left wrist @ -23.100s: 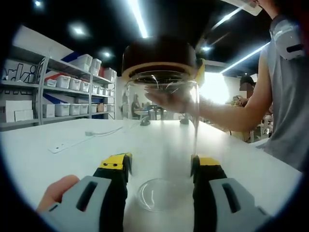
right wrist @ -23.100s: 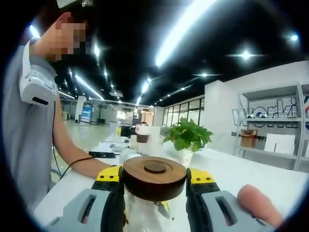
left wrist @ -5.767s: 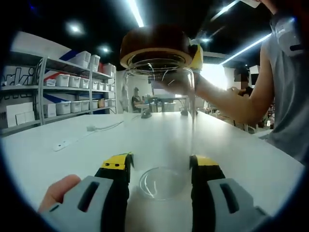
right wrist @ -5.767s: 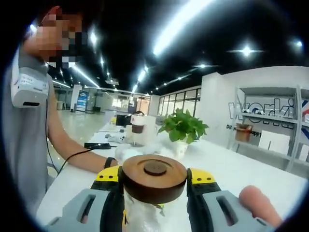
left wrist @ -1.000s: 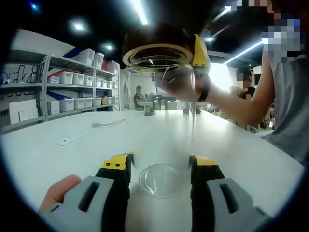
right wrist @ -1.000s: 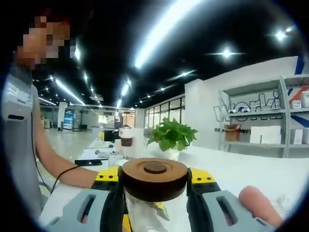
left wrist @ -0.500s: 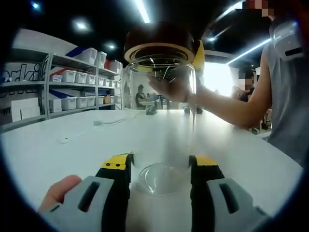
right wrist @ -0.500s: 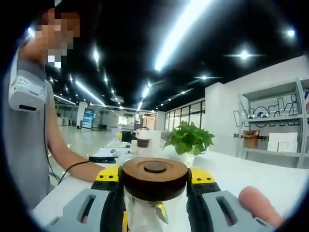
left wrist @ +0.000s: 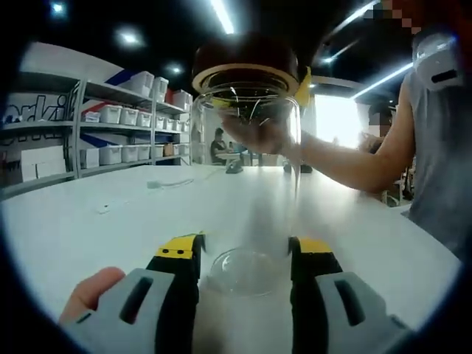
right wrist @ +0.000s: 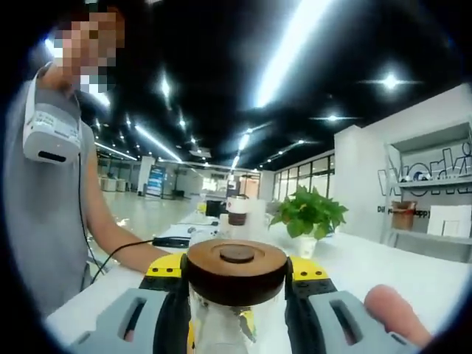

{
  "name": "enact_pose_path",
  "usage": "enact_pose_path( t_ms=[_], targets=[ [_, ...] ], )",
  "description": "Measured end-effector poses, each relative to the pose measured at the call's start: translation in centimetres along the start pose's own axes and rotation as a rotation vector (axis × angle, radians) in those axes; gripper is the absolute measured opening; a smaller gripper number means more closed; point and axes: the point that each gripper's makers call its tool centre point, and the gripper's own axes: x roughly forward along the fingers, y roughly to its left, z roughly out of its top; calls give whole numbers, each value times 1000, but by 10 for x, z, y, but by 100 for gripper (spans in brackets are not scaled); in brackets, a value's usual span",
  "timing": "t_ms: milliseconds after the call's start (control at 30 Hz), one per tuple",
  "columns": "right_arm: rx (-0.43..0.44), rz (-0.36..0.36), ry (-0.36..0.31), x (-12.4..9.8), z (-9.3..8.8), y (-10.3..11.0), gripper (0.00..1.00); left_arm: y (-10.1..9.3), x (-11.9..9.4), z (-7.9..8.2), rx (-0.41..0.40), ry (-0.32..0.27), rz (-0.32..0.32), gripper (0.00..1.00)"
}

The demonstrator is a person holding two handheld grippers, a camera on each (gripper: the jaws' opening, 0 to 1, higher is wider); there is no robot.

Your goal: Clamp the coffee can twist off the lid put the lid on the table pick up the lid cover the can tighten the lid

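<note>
**Left gripper view: can clamped, lid gripped, only the room has swung**

Left gripper view shows the left gripper (left wrist: pixel 243 254) closed on the base of the clear coffee can (left wrist: pixel 247 177), its jaws pressed against the glass on either side; the can stands upright on the white table (left wrist: pixel 96 228), and the dark wooden lid (left wrist: pixel 245 66) sits on its mouth with a pale band under it; behind the glass a hand (left wrist: pixel 258 133) and forearm reach in from the right. In the right gripper view the right gripper (right wrist: pixel 236 276) is closed on that same lid (right wrist: pixel 236 269), yellow-tipped jaws hard against its rim; a potted plant (right wrist: pixel 308 214) stands beyond on the table.

Compared with half a second ago, little has changed between the grips and the can (both clamps look the same); what has shifted is the background, the plant and the windows sliding rightward in the right gripper view, which reads as the camera turning with the hand. I judge this a turn of the lid in progress; whether it is loosening or tightening I cannot tell, since the lid looks seated throughout.
</note>
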Motion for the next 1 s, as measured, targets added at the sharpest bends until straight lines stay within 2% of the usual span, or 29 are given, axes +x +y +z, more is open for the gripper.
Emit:
enact_pose_path(
  t_ms=[300, 467, 667, 833, 1000],
  targets=[
    [25, 61, 25, 9, -1, 3, 46, 1, -8, -2, -14, 3, 4, 38],
    [21, 113, 75, 8, -2, 4, 46, 2, -7, -3, -16, 4, 3, 38],
    [-25, 169, 144, 9, -2, 7, 46, 2, -6, -3, -15, 5, 2, 38],
    [-19, 151, 150, 9, -4, 8, 47, 2, -6, -4, -19, 6, 2, 39],
    [6, 66, 142, 9, -5, 5, 47, 3, -7, -4, -22, 7, 8, 39]
  ],
)
